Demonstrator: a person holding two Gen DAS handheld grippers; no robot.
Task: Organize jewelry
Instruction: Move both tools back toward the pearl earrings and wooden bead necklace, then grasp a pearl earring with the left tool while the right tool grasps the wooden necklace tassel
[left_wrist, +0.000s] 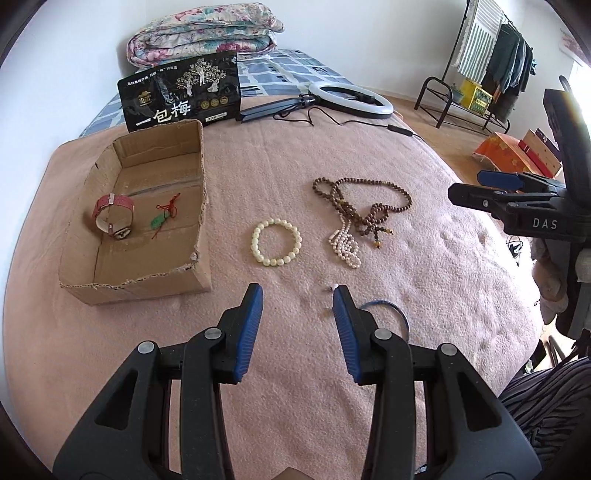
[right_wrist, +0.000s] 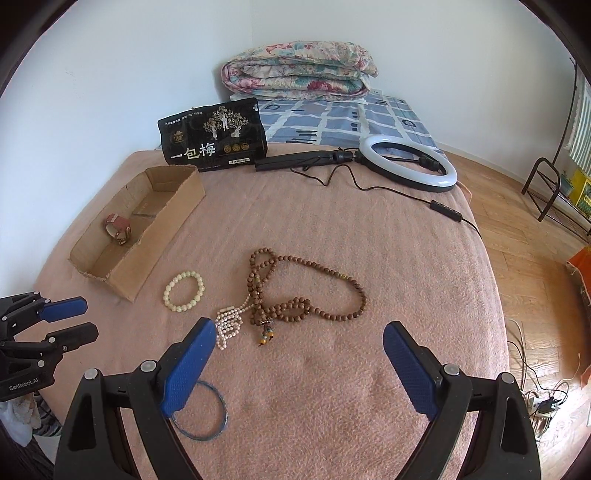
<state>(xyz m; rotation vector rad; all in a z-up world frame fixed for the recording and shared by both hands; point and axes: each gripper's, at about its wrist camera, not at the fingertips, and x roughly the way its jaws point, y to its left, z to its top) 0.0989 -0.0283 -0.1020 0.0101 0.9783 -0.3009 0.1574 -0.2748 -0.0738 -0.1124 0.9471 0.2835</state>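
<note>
A cardboard box (left_wrist: 201, 177) (right_wrist: 173, 218) on the pink blanket holds a red-strapped watch (left_wrist: 110, 214) (right_wrist: 119, 228) and a green pendant on red cord (left_wrist: 160, 220). Outside it lie a cream bead bracelet (left_wrist: 276, 242) (right_wrist: 183, 291), a brown bead necklace (left_wrist: 364, 201) (right_wrist: 306, 291), a small white pearl strand (left_wrist: 345, 245) (right_wrist: 229, 323) and a thin blue bangle (left_wrist: 397, 314) (right_wrist: 218, 417). My left gripper (left_wrist: 298, 299) (right_wrist: 79, 319) hovers open and empty just short of the cream bracelet. My right gripper (right_wrist: 299, 334) (left_wrist: 480, 184) stands wide open, nothing between its fingers, above the blanket near the pearl strand.
A black snack bag (left_wrist: 181, 92) (right_wrist: 214, 136) leans behind the box. A ring light (left_wrist: 351, 99) (right_wrist: 410, 162) with its cable lies at the far edge. A folded floral quilt (right_wrist: 299, 70) sits on the bed. A clothes rack (left_wrist: 484, 66) stands on the wooden floor at right.
</note>
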